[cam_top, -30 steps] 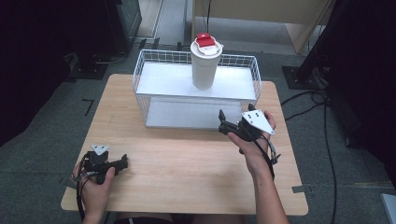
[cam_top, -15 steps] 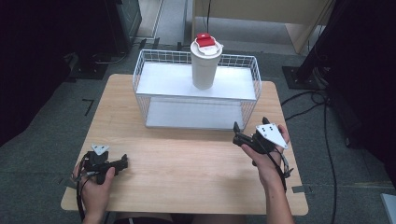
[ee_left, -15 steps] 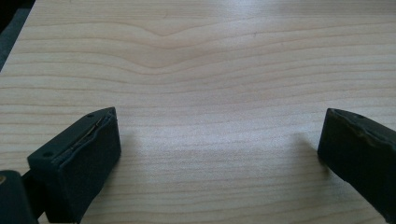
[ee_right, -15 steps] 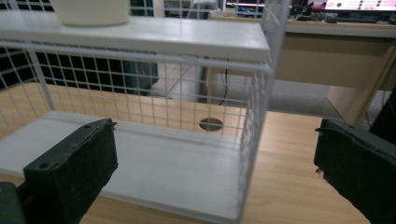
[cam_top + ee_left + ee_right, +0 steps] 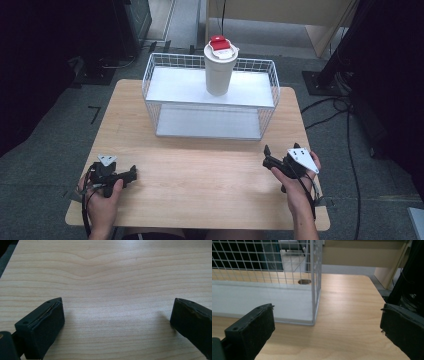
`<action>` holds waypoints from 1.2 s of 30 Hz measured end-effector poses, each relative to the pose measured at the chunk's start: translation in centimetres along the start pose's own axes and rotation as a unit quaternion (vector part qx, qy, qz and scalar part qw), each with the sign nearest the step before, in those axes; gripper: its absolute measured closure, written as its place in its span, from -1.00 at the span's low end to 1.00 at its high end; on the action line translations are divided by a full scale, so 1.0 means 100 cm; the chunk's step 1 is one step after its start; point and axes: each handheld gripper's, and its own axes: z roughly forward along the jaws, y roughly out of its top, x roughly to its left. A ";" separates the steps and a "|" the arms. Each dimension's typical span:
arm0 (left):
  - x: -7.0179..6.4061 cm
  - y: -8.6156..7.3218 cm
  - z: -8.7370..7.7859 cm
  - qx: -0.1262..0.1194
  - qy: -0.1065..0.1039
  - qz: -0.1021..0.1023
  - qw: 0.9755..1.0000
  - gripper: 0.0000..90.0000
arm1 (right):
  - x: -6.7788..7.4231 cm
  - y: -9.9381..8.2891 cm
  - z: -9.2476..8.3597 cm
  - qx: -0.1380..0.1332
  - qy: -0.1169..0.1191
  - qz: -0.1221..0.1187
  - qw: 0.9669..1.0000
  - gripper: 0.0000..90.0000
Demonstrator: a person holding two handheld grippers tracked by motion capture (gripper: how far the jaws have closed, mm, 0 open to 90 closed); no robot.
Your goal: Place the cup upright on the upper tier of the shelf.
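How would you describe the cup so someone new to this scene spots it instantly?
Start at the wooden table and find the white wire rack along its far edge. On the rack's upper shelf, right of centre, the cup stands upright. It is a tall white tumbler with a red piece on its lid, and nothing else stands on the rack.

The red object [image 5: 222,44] atop the white cup [image 5: 219,70] at twelve o'clock is too small to identify, and the right tool's view crops the wire rack [image 5: 312,277].
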 end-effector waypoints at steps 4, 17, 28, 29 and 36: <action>0.000 0.000 0.000 0.000 0.000 0.000 1.000 -1.00 | -0.008 -0.011 -0.003 0.013 -0.009 -0.001 1.000 -1.00; 0.000 0.000 0.000 0.000 0.000 0.000 1.000 -1.00 | -0.031 -0.042 -0.012 0.081 -0.040 -0.011 0.996 -1.00; 0.000 0.000 0.000 0.000 0.000 0.000 1.000 -1.00 | -0.051 -0.059 -0.019 0.140 -0.052 -0.014 0.989 -1.00; 0.000 0.000 0.000 0.000 0.000 0.000 1.000 -1.00 | -0.053 -0.061 -0.020 0.153 -0.052 -0.012 0.987 -1.00; 0.000 0.000 0.000 0.000 0.000 0.000 1.000 -1.00 | -0.065 -0.066 -0.025 0.219 -0.050 -0.015 0.974 -1.00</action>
